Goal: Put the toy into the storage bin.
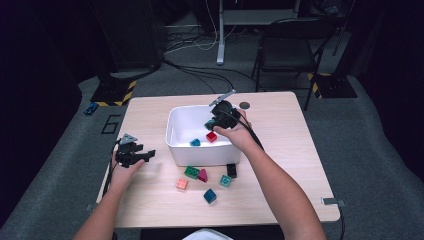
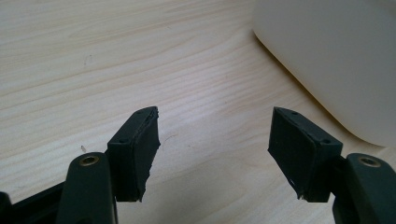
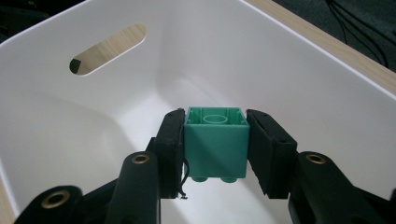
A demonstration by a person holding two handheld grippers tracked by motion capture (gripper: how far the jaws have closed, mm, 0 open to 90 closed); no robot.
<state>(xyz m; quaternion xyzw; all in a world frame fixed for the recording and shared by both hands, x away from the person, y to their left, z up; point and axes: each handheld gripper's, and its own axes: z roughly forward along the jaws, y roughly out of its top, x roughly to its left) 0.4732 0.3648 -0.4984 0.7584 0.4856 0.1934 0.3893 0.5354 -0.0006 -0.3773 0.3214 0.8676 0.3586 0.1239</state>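
A white plastic bin stands in the middle of the wooden table. My right gripper hangs over the bin's right part, shut on a green building block that sits between both pads above the bin's inside. A red block and a blue block lie on the bin floor. My left gripper rests left of the bin, low over the table; in the left gripper view it stands open over bare wood, with the bin's wall to its right.
Several loose blocks lie in front of the bin: green, magenta, black, teal, orange and dark blue. A folding chair and cables are on the floor beyond the table.
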